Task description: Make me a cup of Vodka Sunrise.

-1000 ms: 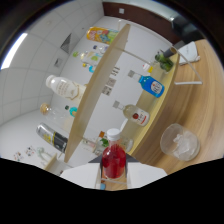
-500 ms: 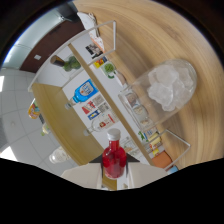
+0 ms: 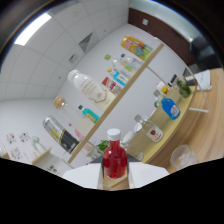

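A small bottle of red liquid with a white cap (image 3: pixel 115 159) stands between my fingers, and my gripper (image 3: pixel 116 176) is shut on it. It is lifted and tilted, with the whole scene slanting behind it. A clear empty glass (image 3: pixel 182 157) stands on the wooden counter (image 3: pixel 207 125) beyond the fingers, to the right of the red bottle. The lower part of the bottle is hidden by the white fingers (image 3: pixel 142 175).
A two-level wooden shelf (image 3: pixel 125 90) runs across the wall beyond the bottle. It holds a blue bottle (image 3: pixel 171 107), a clear bottle with a red label (image 3: pixel 150 131), a white bottle (image 3: pixel 87 87), a dark bottle (image 3: pixel 60 134) and an orange bottle (image 3: pixel 136 46).
The gripper has rolled sharply with the red bottle still held in it. The shelf now slants the other way, and the glass has gone from above the bottle to its right.
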Motion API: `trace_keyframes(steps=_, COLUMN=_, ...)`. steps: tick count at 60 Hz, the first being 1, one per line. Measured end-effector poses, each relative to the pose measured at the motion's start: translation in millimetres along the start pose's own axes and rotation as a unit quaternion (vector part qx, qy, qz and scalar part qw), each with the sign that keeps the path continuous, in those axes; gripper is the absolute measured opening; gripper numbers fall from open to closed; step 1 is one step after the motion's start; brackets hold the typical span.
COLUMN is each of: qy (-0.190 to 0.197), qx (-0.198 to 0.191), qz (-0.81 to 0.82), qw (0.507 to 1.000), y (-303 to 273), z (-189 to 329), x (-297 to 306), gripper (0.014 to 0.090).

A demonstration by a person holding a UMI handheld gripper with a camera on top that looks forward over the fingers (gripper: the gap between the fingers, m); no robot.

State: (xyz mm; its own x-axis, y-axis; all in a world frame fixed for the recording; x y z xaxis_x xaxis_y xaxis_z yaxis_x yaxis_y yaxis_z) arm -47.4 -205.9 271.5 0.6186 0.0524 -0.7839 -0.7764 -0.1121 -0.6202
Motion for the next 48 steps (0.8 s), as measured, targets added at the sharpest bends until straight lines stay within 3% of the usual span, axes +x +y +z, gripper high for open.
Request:
trace_keyframes(steps=8, qy=0.032, qx=-0.014, qz=-0.220, qw=0.975, y=39.4, z=6.0, x=0.6, gripper=0.0340)
trace_keyframes(steps=15, qy=0.061, qx=-0.060, qz=-0.310, qw=0.947, y=97.4, z=18.8, x=29.1, gripper=0.0339)
trace_keyframes(steps=29, qy=0.087, qx=-0.134, qz=-0.396, qw=0.904, y=175.4, z=36.1, x=83.2, gripper=0.0339)
trace_keyframes(steps=44, qy=0.112, qx=-0.189, qz=-0.420, qw=0.881, y=216.5, z=36.5, x=119.5, gripper=0.0340)
trace_keyframes(steps=45, qy=0.113, qx=-0.191, qz=-0.421, qw=0.880, y=217.6, z=36.3, x=120.7, gripper=0.0283)
trace_keyframes(steps=46, qy=0.115, qx=-0.192, qz=-0.421, qw=0.879, y=218.3, z=36.1, x=121.6, gripper=0.0341)
trace_keyframes(steps=48, qy=0.115, qx=-0.197, qz=-0.418, qw=0.879, y=221.7, z=35.0, x=122.9, gripper=0.0340)
